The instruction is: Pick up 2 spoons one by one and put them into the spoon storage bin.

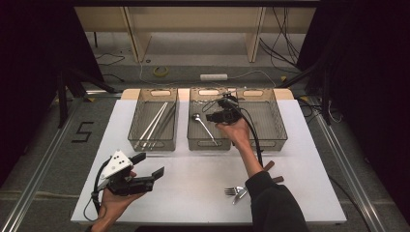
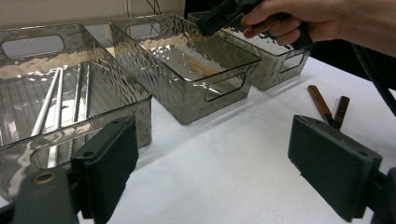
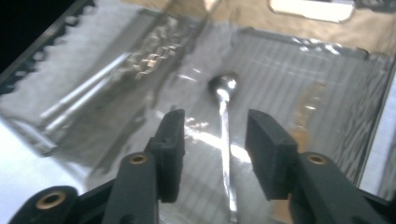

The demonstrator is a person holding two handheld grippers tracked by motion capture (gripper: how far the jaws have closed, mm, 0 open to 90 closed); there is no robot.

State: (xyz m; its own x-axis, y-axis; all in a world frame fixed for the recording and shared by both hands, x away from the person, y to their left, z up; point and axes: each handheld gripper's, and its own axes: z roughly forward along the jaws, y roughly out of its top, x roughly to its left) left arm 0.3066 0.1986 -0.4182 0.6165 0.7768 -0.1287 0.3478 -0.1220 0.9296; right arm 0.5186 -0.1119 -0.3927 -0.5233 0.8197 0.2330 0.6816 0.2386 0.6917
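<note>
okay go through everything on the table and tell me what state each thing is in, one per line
Left tongs: open, holding nothing, over the white table.
Right tongs: open above the spoon, pads not touching it.
Spoon: lying flat in the middle bin.
Chopsticks: lying in the left bin.
Right bin: contents unclear.
Forks: lying on the table, unsorted.
Brown-handled utensils: lying on the table.

Spoon (image 3: pixel 224 135) below parted jaws

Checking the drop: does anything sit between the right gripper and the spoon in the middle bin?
Nothing visible. The right gripper hangs open above the spoon, which lies on the middle bin's floor.
</note>
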